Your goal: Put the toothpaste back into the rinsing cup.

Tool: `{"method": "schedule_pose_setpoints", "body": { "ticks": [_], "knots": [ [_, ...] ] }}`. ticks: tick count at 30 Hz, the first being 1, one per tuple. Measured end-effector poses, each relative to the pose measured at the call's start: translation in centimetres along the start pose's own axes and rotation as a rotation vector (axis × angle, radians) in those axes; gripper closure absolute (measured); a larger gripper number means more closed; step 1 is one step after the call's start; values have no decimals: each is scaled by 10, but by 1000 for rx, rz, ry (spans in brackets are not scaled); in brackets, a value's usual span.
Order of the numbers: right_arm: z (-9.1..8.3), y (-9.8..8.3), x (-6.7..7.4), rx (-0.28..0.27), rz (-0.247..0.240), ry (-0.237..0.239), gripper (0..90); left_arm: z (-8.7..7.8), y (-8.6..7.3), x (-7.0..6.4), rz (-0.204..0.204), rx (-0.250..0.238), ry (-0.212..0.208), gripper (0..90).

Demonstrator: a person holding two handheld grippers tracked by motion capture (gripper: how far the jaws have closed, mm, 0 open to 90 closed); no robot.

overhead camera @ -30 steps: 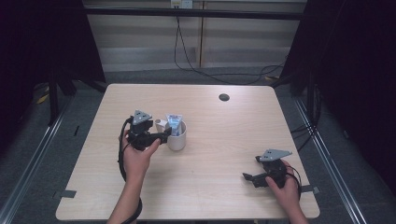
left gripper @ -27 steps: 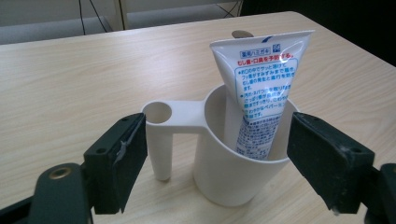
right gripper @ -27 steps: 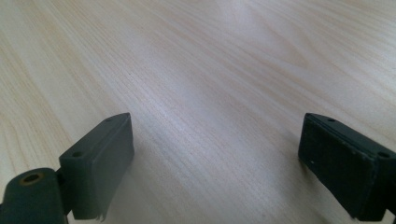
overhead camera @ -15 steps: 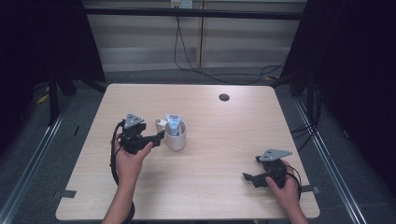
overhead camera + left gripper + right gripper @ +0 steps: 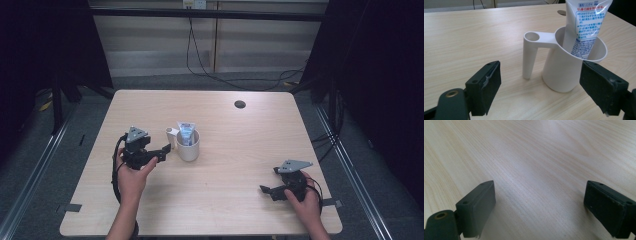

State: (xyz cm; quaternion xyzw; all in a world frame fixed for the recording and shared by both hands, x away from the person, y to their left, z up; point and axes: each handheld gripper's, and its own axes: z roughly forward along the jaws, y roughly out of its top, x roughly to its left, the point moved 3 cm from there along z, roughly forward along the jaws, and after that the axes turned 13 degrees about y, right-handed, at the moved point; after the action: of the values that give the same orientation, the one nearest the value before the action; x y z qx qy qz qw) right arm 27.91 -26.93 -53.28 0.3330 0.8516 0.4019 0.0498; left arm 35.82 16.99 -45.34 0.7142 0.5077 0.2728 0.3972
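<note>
On the left side of the wooden surface (image 5: 150, 210), the left gripper (image 5: 161, 152) is held low in the person's left hand (image 5: 131, 176), aimed rightward at a white cup (image 5: 189, 149) that stands upright a little left of the middle. Its fingers (image 5: 484, 87) are spread wide apart and grip nothing; in the left gripper view they frame the cup and its handle (image 5: 529, 57) with bare wood between the pads and the cup, so nothing touches. The handle is a straight post with a round hole at its top, turned toward this gripper, which seems the likely reason for lining up from this side: it offers a narrow part to close on, while the cup body may be too broad for the opening. A toothpaste tube (image 5: 584, 27) stands inside the cup, leaning against the far wall with its printed body rising above the rim; the cup keeps it upright, so moving the cup would probably carry it along. A small dark round hole (image 5: 240, 104) sits in the surface toward the far edge, well apart from everything. At the near right, the right gripper (image 5: 266, 191) rests low by the surface in the right hand (image 5: 305, 200), well apart from the cup, apparently parked out of the way. Its fingers (image 5: 476, 207) also stand wide apart over bare wood, holding nothing.
</note>
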Motion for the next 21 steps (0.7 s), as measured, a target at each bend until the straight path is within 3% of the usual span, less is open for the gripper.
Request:
{"method": "schedule_pose_setpoints", "body": {
  "ticks": [21],
  "knots": [
    [0, 0, 0, 0, 0, 0, 101, 3, -35, 12, 3, 47, 23, 171]
  ]
}}
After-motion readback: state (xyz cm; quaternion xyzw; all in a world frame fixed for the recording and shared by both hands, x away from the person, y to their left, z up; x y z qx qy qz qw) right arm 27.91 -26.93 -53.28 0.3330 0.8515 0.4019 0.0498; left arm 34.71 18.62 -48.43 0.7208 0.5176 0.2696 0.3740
